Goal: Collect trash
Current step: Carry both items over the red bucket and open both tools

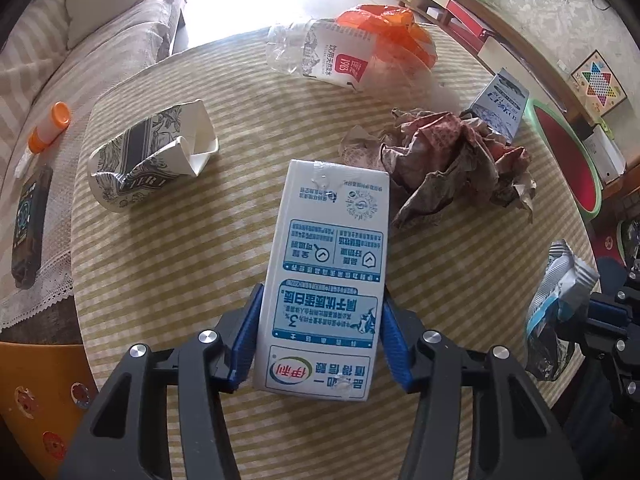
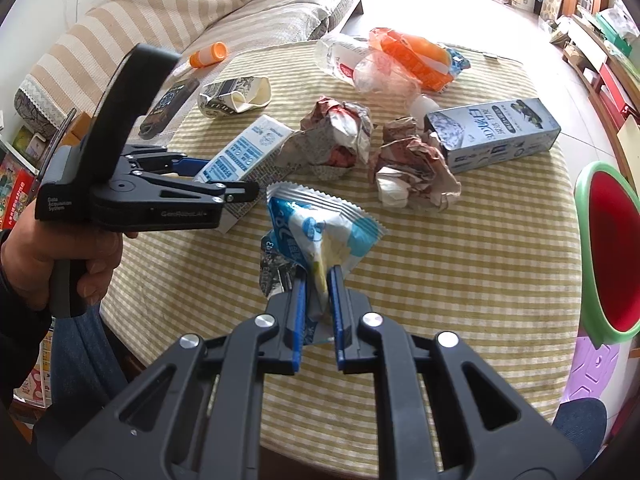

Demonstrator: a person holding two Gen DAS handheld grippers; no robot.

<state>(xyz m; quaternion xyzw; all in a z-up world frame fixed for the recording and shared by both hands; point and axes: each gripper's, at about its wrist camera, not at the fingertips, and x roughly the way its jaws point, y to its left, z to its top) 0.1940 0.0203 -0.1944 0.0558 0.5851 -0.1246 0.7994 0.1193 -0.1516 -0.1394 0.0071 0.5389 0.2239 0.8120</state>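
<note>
A white and blue milk carton (image 1: 332, 240) lies flat on the striped tablecloth (image 1: 200, 264). My left gripper (image 1: 322, 296) has its blue pads against both long sides of the carton's near end. In the right wrist view a hand holds that left gripper (image 2: 224, 184) over the same carton (image 2: 248, 148). My right gripper (image 2: 318, 276) is shut on a crinkled blue and white snack wrapper (image 2: 320, 228), which it holds up above the table. That wrapper (image 1: 560, 300) also shows at the right edge of the left wrist view.
On the table lie a crushed paper cup (image 1: 152, 160), a squashed plastic bottle (image 1: 320, 56), an orange bag (image 1: 392, 28), crumpled paper wads (image 1: 452, 160) and a grey box (image 2: 496, 132). A green-rimmed red bin (image 2: 608, 256) stands to the right of the table. A sofa (image 2: 240, 20) lies behind.
</note>
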